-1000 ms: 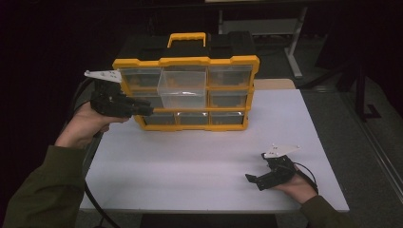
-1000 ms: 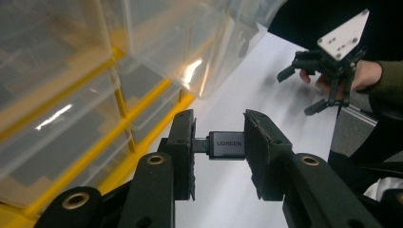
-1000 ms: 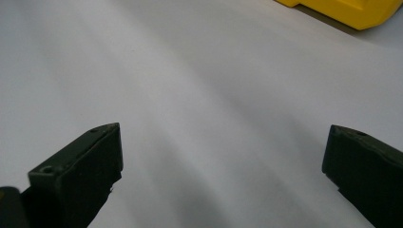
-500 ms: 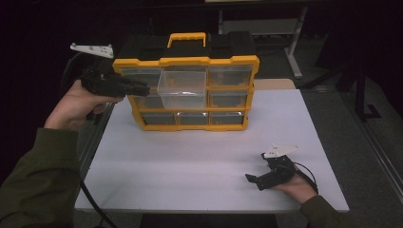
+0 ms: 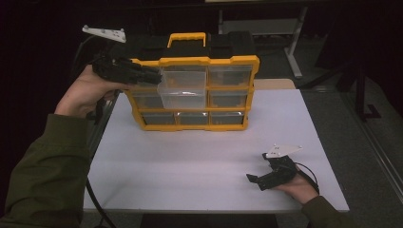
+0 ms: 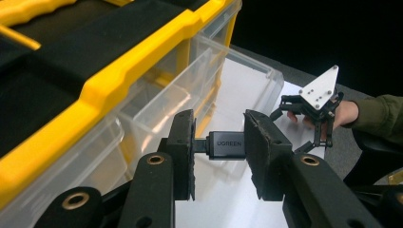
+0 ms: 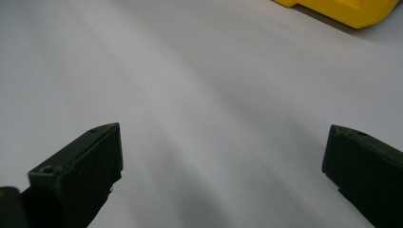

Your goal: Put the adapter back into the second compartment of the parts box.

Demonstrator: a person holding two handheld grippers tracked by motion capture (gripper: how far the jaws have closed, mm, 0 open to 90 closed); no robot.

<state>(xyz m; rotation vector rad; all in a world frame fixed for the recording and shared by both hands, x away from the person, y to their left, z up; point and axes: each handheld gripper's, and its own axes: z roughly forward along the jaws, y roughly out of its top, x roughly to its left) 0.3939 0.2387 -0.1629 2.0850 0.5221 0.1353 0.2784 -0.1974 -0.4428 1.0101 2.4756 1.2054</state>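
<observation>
A yellow and black organiser with clear drawers stands at the back of the white table. Its middle drawer is pulled out. My left gripper hovers at the organiser's upper left corner, level with the top row. Its jaws are shut on a small dark grey UGREEN adapter, clamped end to end between the pads of the left gripper. My right gripper rests on the table at the front right, with the jaws of the right gripper wide open over bare tabletop.
The organiser's yellow handle rises at the back. A black cable hangs off the table's left edge. My right gripper also appears far off in the left gripper view. A yellow corner of the organiser shows in the right gripper view.
My left hand has risen with the adapter from the organiser's lower left drawers up to its top left corner. The right hand has stayed put.
</observation>
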